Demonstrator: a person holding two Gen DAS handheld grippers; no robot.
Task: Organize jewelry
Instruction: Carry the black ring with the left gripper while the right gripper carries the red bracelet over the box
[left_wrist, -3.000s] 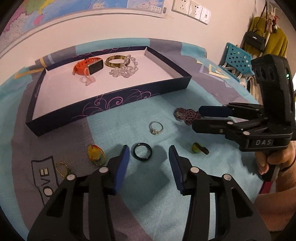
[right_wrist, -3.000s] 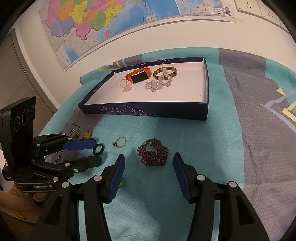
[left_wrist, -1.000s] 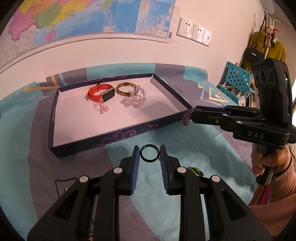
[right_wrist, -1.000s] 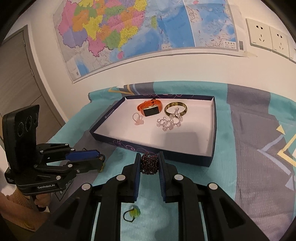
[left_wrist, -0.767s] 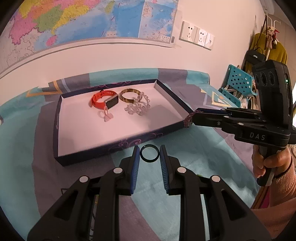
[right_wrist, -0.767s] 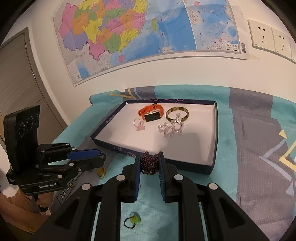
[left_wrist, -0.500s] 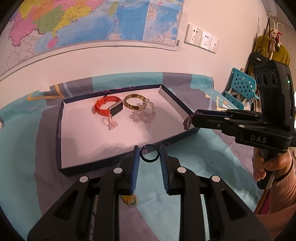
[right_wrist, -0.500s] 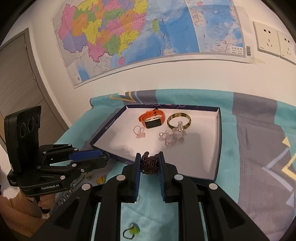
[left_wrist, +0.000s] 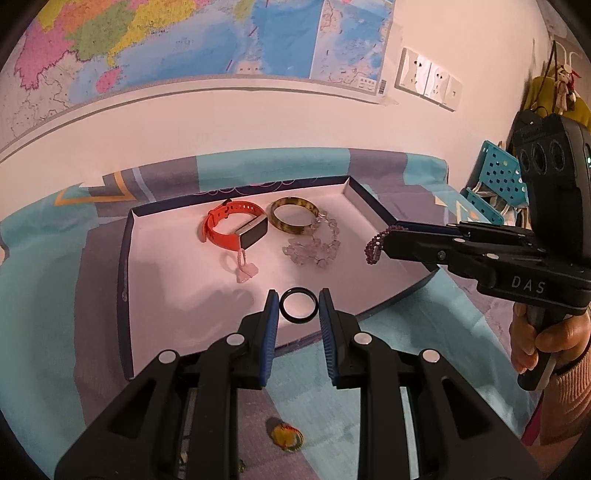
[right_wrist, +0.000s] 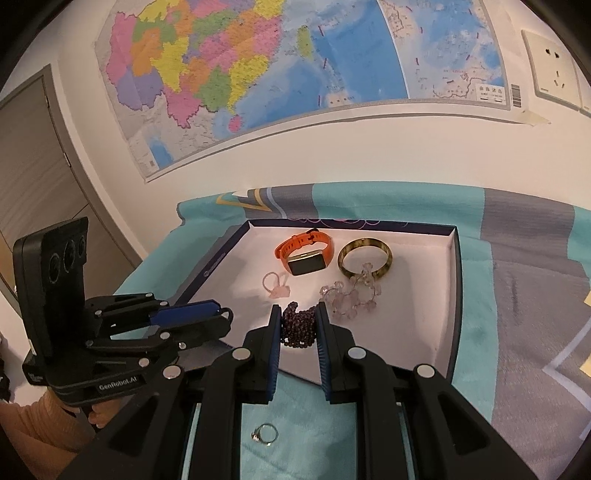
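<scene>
1. Your left gripper (left_wrist: 298, 308) is closed to a narrow gap on the black ring (left_wrist: 298, 310), pinched by its outer edge between the blue pads and hanging over the tray's near half, at about 6 o'clock of the white floor.
2. Your right gripper (right_wrist: 298, 325) is clamped nearly shut on the purple beaded bracelet (right_wrist: 298, 328), which bunches between the pads. It sits over the tray (right_wrist: 456, 295) toward 5 o'clock, just short of the clear crystal bracelet (right_wrist: 347, 295).
3. Risk: the ring is held only at two points on a smooth curve. Any twist could make it pop out and roll across the floor or over the near wall onto the cloth.
4. Risk: the beads hang loose below the right pads. If you let go low, they may drape onto the crystal bracelet and tangle.
5. Risk: the two grippers are near each other over the same tray. Moving them inward together could knock the tips.
6. Open room: the tray's 7 to 9 o'clock side is bare in the left wrist view. The orange watch (left_wrist: 236, 230), pink charm (left_wrist: 245, 269) and amber bangle (left_wrist: 293, 220) crowd 12 o'clock.
7. Edges: the dark walls stand up all round, so I judge you should release well inside them.
8. Still out on the cloth: a silver ring (right_wrist: 266, 434) and a yellow pendant (left_wrist: 286, 435).
</scene>
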